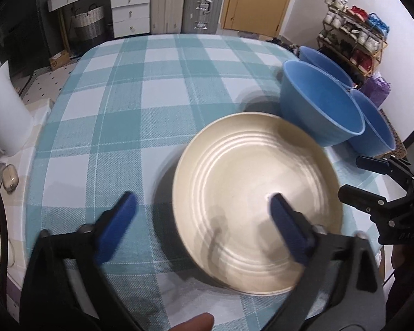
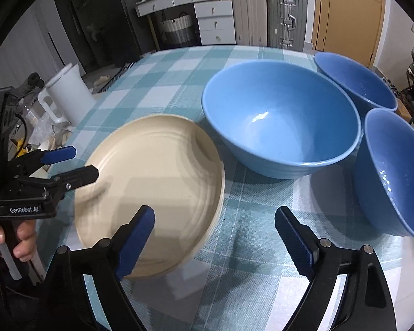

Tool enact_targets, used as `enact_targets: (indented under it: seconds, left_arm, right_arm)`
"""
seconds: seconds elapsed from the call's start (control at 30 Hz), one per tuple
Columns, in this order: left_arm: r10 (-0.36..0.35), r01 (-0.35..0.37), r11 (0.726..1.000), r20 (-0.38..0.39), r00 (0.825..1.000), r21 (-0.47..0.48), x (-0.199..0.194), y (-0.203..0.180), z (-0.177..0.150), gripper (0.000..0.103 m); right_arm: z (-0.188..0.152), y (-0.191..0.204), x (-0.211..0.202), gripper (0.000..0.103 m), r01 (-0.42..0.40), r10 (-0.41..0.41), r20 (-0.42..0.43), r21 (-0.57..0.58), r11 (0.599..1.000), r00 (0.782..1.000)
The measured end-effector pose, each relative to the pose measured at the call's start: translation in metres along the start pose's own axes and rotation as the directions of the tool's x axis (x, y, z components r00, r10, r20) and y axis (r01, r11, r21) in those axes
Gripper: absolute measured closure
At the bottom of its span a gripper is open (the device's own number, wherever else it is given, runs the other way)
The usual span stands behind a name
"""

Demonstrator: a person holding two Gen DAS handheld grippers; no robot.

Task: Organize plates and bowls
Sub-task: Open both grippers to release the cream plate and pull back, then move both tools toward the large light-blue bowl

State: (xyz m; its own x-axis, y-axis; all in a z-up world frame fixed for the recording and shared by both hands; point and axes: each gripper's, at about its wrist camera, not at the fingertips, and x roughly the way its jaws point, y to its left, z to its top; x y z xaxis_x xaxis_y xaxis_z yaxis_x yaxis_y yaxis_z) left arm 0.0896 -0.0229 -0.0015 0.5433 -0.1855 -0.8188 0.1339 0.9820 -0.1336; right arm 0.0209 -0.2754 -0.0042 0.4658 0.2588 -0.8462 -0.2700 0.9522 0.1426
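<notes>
Cream plate stack (image 2: 151, 190) sits on the checked bench (image 1: 140, 88), just beside the nearest of three blue bowls (image 2: 281, 118). Your left tongs (image 1: 204, 209) and right tongs (image 2: 215, 231) both gape wide, gripping nothing. Risk: a careless reach clips a bowl rim. Motion blur hides the plate count.

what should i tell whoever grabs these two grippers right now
Left gripper: open, nothing held, above the near rim of the cream plate.
Right gripper: open, empty, just right of that plate.
Plate lies flat on the checked tablecloth; its edge looks layered, so it may be a stack.
Three blue bowls sit apart to its right: big bowl, far bowl, near bowl.
Done: plate set down.
Left: bowls not yet nested.
</notes>
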Motion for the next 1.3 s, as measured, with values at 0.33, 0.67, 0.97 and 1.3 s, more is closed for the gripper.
enact_targets:
  seconds: [0.33, 0.67, 0.97, 1.3]
  left_arm:
    - [-0.042, 0.041, 0.999, 0.049, 0.998, 0.032, -0.016, -0.018, 0.011, 0.001]
    - [-0.068, 0.064, 0.997, 0.071, 0.995, 0.052, -0.023, -0.032, 0.031, 0.001]
    - [-0.093, 0.084, 0.993, 0.117, 0.989, 0.082, -0.039, -0.060, 0.065, 0.001]
    - [-0.125, 0.105, 0.985, 0.146, 0.981, 0.138, -0.042, -0.101, 0.106, 0.001]
  right_arm:
    - [-0.003, -0.012, -0.043, 0.007, 0.033, -0.037, 0.089, 0.044, 0.998, 0.995]
    - [-0.006, -0.035, -0.077, 0.002, 0.070, -0.086, 0.151, 0.108, 0.992, 0.985]
    - [0.001, -0.067, -0.120, 0.001, 0.117, -0.154, 0.247, 0.158, 0.980, 0.957]
    - [0.022, -0.111, -0.163, 0.001, 0.143, -0.203, 0.309, 0.208, 0.968, 0.929]
